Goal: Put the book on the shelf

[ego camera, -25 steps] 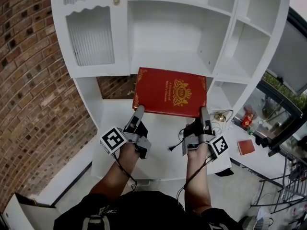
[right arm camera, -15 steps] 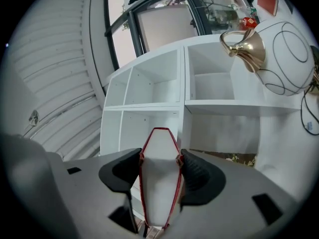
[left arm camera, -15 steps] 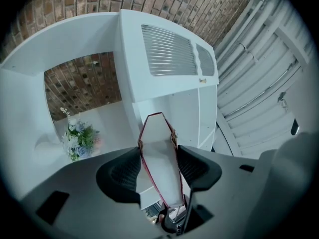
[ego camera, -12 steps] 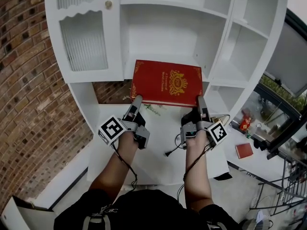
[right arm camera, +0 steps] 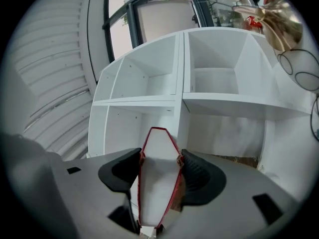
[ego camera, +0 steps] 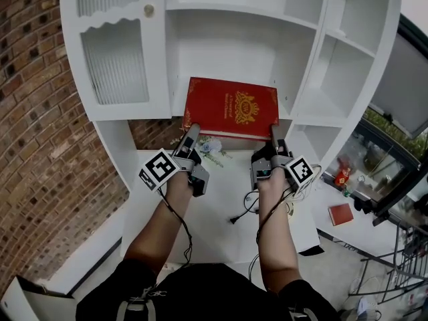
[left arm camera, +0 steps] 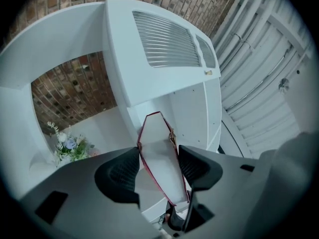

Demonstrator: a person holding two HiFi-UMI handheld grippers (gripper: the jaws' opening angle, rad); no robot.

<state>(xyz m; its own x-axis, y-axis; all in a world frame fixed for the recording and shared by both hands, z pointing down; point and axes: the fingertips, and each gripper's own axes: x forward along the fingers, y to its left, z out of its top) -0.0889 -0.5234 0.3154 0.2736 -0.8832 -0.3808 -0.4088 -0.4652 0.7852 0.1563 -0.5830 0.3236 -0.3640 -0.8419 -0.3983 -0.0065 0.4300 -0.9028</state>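
My right tongs (right arm camera: 160, 169) clamp the book (ego camera: 231, 107) by its near edge to steady it; my left tongs (left arm camera: 158, 167) are opening with that same edge between their pads, I judge because the shelf (ego camera: 227, 72) carries the weight; the book lies flat, far part on the shelf, near edge overhanging; red cover, gold crest, gilt corners.
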